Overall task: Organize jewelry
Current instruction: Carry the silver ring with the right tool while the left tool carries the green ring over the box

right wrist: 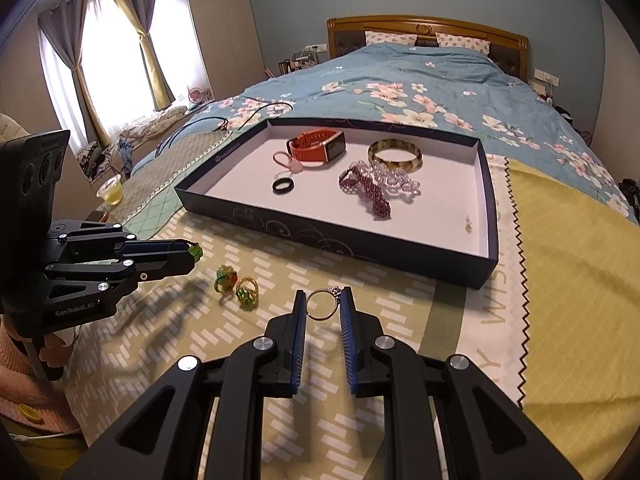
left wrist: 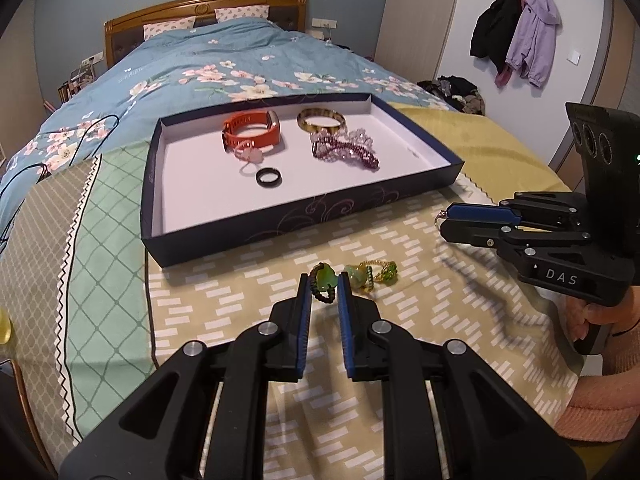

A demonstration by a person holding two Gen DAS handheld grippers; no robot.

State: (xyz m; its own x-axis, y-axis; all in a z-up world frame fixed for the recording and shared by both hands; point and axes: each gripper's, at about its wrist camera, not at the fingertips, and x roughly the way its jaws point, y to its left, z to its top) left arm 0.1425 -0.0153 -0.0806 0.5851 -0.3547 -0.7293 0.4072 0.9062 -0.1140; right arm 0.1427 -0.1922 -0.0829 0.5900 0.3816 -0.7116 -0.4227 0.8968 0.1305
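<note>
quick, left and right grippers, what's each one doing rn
Left gripper: shut on the green bead ring.
Right gripper: shut on the silver ring.

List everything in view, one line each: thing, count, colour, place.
tray: 1, navy outside, white inside, on bed
watch: 1, orange, in tray
bangle: 1, amber, in tray
bead bracelets: pile, purple and clear, in tray
black ring: 1, in tray
pink ring: 1, in tray
beaded rings: 2, green-gold, on blanket
green ring: 1, in left gripper
silver ring: 1, in right gripper
</note>
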